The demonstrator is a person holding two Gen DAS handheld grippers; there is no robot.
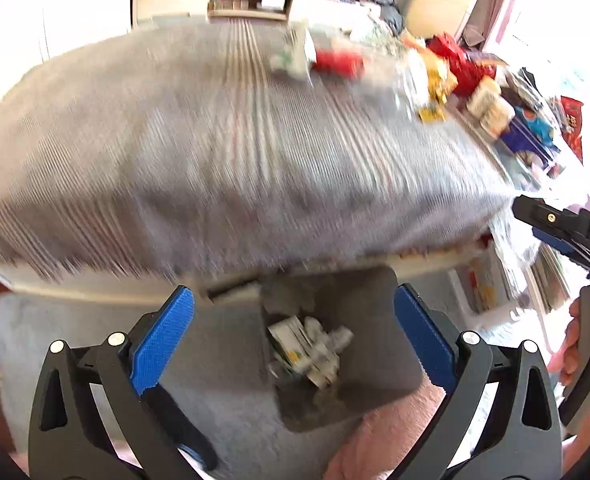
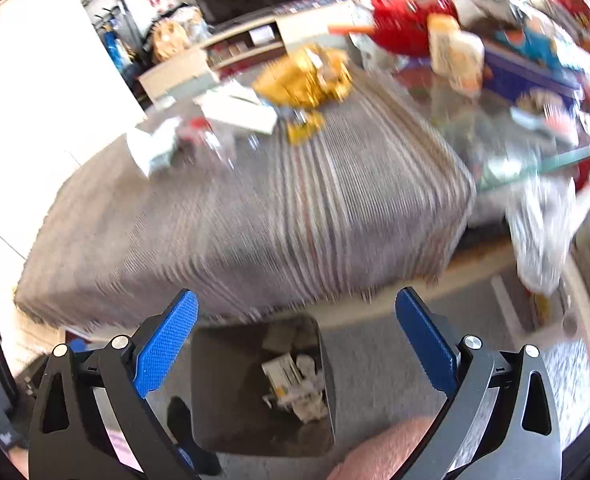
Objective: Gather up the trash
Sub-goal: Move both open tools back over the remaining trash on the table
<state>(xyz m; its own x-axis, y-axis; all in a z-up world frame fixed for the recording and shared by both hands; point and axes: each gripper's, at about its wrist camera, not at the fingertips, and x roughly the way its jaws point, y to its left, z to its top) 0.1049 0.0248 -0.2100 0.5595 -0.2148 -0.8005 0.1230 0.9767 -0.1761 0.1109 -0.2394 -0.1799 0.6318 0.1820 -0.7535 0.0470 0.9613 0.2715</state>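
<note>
A dark grey bin point(image 1: 371, 384) point(image 2: 223, 400) stands on the floor below the table's front edge. Crumpled white cartons and paper point(image 1: 307, 350) point(image 2: 291, 384) lie inside it. My left gripper point(image 1: 295, 322) hangs above the bin, blue pads wide open, nothing between them. My right gripper point(image 2: 297, 326) is likewise open and empty over the bin; it also shows at the right edge of the left wrist view point(image 1: 567, 232). On the striped cloth of the table point(image 1: 215, 152) point(image 2: 255, 208) lie more trash: a white carton point(image 1: 295, 54) point(image 2: 155, 148), a red piece point(image 1: 339, 64) and a gold wrapper point(image 2: 307, 76).
Both views are blurred by motion. The table's right part point(image 2: 495, 152) is glass, crowded with packets, a red bag point(image 1: 455, 60) point(image 2: 403, 24) and a pale jar point(image 1: 489, 106) point(image 2: 455, 56). A low shelf point(image 1: 251, 2) stands behind. A person's knee point(image 1: 379, 436) point(image 2: 387, 448) is beside the bin.
</note>
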